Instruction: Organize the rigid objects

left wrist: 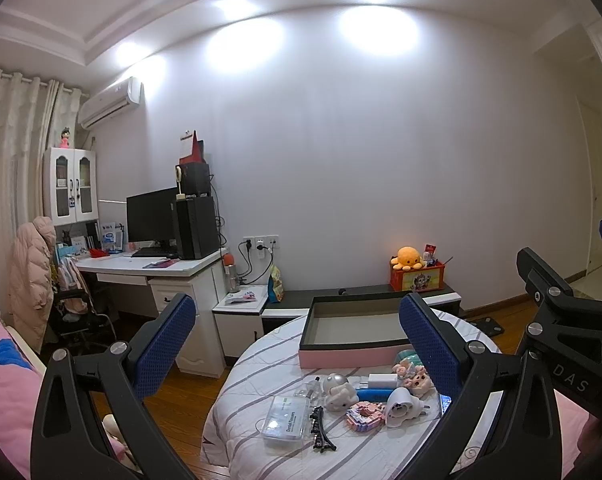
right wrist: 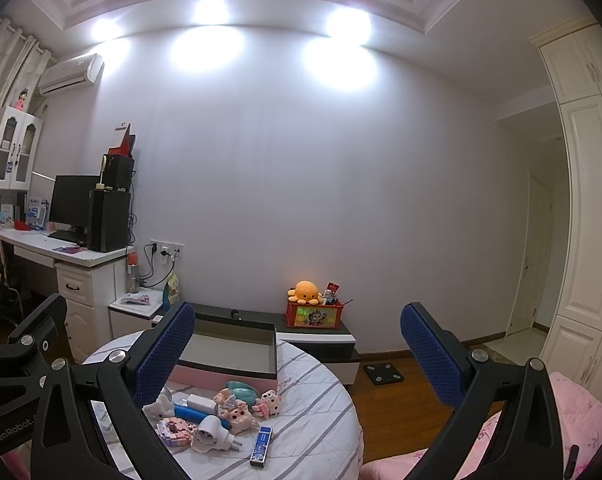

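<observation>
A round table under a striped cloth carries an empty pink box with a dark rim. In front of the box lie a clear flosser case, a black hair clip, a white figurine, a white charger, a blue tube, a pink block toy, a white plug adapter, piglet figures and a small blue packet. My left gripper and right gripper hover above the table's near side, both open and holding nothing.
A low cabinet behind the table holds a red box with an orange octopus plush. A desk with a monitor and computer tower stands at the left. Pink bedding lies on both sides, and a black scale sits on the wooden floor.
</observation>
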`<state>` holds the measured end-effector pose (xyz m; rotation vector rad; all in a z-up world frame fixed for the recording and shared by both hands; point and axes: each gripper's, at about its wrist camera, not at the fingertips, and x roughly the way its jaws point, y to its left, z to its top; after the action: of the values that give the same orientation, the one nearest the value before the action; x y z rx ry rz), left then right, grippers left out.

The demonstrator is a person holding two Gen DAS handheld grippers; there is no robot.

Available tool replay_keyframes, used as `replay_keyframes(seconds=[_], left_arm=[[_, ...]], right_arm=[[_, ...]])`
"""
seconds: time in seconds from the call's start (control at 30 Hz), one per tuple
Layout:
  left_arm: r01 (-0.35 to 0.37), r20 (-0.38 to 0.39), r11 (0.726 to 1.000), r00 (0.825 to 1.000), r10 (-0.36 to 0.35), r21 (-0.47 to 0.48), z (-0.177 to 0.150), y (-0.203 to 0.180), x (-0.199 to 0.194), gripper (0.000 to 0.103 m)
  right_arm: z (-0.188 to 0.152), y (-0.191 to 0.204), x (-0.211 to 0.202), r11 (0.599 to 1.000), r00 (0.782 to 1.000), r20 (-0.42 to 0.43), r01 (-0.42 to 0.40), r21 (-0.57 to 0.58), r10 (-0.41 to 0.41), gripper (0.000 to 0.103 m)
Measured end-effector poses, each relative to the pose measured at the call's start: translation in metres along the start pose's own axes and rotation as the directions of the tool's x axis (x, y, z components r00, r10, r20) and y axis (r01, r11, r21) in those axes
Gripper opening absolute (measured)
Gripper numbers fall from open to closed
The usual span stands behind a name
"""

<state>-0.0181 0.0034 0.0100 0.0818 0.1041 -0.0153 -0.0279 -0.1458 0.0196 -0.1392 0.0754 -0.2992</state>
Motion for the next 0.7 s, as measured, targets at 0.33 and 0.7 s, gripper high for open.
replay_keyframes(seconds=[0.33, 0.7], left_arm=[[0.006, -0.013, 1.0, 1.0, -0.006, 0.006, 0.0, -0.003, 0.004, 0.103], [0.057, -0.089, 0.998, 0.994, -0.056, 0.014, -0.003, -0.012, 0.032, 0.103]], right_arm=[[-0.002, 0.002, 0.005, 1.0, 1.0, -0.01, 0.009, -0.004, -0.009, 0.103], [-0.012, -0.001, 0.027, 0.999, 0.996, -0.084, 0.033, -0.009, -0.034, 0.103]])
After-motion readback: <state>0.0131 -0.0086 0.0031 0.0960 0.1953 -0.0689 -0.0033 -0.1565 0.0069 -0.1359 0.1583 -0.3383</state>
